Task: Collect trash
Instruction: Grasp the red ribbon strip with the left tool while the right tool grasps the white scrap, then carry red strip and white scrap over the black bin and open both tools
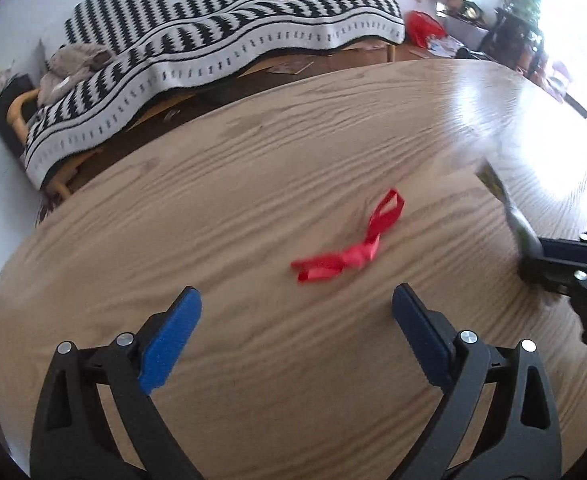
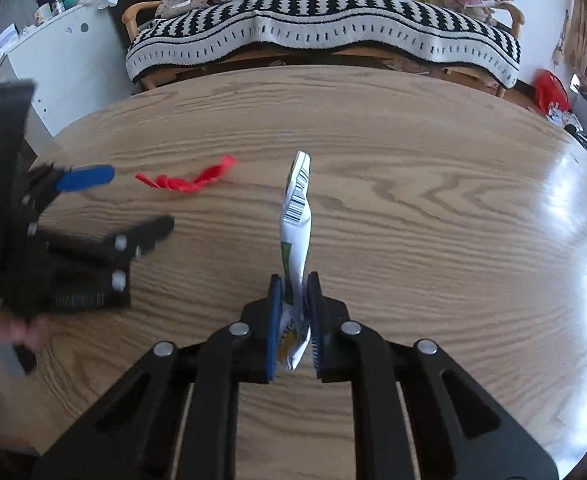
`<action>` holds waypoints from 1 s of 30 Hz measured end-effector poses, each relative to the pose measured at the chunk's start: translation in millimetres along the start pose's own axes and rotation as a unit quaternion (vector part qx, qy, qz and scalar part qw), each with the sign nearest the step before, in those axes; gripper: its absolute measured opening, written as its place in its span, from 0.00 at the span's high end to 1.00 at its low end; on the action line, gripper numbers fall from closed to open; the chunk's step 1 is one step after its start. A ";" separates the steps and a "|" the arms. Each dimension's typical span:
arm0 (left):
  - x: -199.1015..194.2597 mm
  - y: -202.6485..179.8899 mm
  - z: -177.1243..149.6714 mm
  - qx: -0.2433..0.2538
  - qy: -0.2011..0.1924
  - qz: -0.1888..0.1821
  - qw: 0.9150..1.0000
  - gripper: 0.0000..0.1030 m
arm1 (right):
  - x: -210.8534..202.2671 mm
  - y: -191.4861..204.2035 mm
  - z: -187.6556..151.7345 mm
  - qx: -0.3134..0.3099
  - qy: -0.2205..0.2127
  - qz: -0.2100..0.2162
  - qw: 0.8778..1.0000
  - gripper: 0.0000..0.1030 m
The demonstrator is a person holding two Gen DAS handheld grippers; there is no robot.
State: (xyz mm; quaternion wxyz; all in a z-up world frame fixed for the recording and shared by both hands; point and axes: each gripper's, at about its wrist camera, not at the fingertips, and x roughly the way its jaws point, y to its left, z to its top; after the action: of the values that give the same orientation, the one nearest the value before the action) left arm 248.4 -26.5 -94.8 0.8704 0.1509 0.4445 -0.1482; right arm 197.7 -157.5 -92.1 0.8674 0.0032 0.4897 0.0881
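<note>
Left gripper [image 1: 297,300] jaws wide apart, nothing between them, hovering over the wooden desk [image 1: 213,184]. Red ribbon [image 1: 349,246] lies flat on the desk just ahead of it. Right gripper [image 2: 293,292] clamped on a white wrapper [image 2: 296,216] with a barcode, held edge-on above the desk; its print is unreadable. In the left view the wrapper is a motion-blurred streak and the right gripper is cut off at the frame edge.

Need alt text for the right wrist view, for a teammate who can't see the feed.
The right gripper is shut on a flattened white wrapper with a barcode, held above a wooden table. To the left, the open left gripper is near a red ribbon lying on the table; a striped sofa stands behind.
</note>
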 end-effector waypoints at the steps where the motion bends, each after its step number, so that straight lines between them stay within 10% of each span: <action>1: 1.2 -1.6 2.3 0.006 -0.003 0.003 1.000 0.09 | -2.6 -5.4 -3.1 0.002 0.002 0.002 1.000 0.87; 5: 5.9 -5.6 9.7 0.015 -0.013 0.000 1.000 0.14 | -11.0 -23.5 -13.1 0.011 0.010 0.008 1.000 0.87; 9: 5.2 -5.8 13.1 -0.004 -0.017 -0.019 1.000 0.52 | -17.4 -34.2 -20.9 0.019 0.014 0.010 1.000 0.87; 15: -4.0 -24.3 5.5 0.010 -0.017 -0.013 1.000 0.79 | -26.6 -36.8 -29.0 0.025 0.017 0.015 0.999 0.87; 30: -63.9 -55.5 -31.6 -0.023 -0.009 -0.021 0.999 0.82 | -87.6 -47.1 -56.9 0.022 -0.021 0.009 0.999 0.87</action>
State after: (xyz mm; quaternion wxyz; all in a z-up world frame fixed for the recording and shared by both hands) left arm 167.7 -56.6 -67.4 0.8746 0.1202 0.4426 -0.1576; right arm 112.3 -222.1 -51.7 0.8765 0.0285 0.4731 0.0846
